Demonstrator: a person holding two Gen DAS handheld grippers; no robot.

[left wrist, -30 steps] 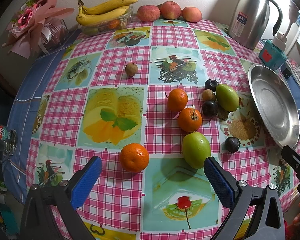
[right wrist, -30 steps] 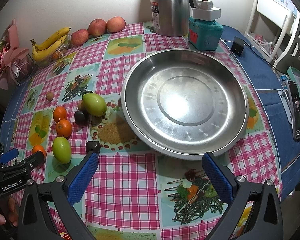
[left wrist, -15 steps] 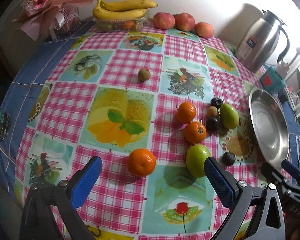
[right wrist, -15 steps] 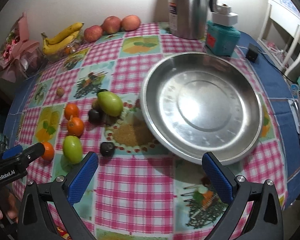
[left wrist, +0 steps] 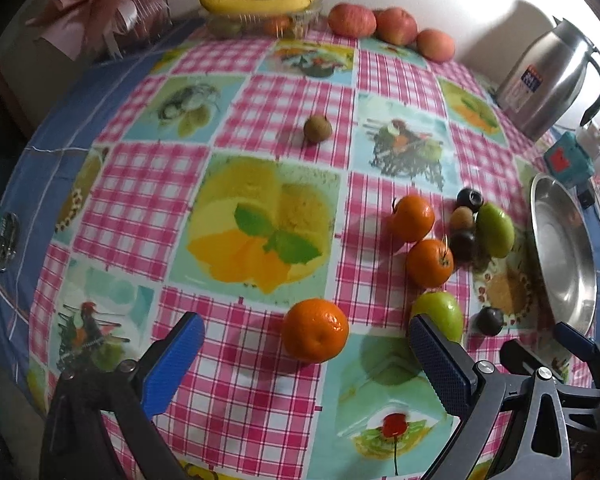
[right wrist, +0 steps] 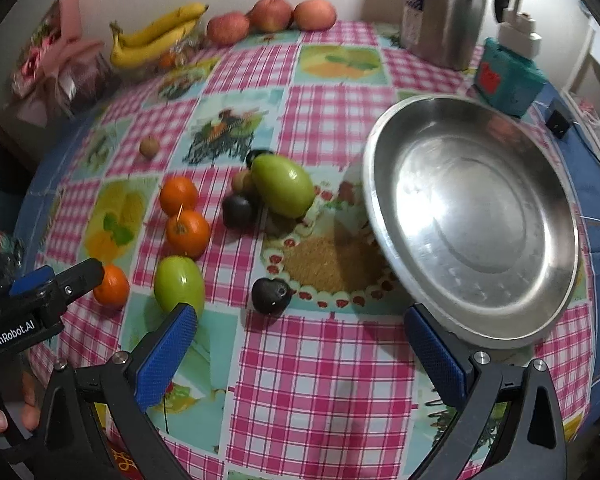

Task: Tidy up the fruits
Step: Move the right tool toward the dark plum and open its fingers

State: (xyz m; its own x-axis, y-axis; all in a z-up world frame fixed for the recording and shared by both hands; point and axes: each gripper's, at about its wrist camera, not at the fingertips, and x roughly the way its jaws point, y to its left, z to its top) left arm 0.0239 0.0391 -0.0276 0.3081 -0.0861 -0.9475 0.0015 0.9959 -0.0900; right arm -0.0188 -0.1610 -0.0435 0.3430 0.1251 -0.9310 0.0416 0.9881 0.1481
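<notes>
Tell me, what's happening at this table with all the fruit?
A person holds a two-finger gripper in each hand, sorting fruit. Both are open and empty. The left gripper points at the nearest orange; the right gripper hovers near a dark fruit, beside the steel plate, which holds nothing yet. All the fruit lies on the tablecloth.

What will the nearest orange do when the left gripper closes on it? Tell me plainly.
The orange is round and sits loose on the flat tablecloth, so a nudge probably rolls it. Its dimpled peel looks grippy and firm. The left gripper is open wide enough to straddle it.
</notes>
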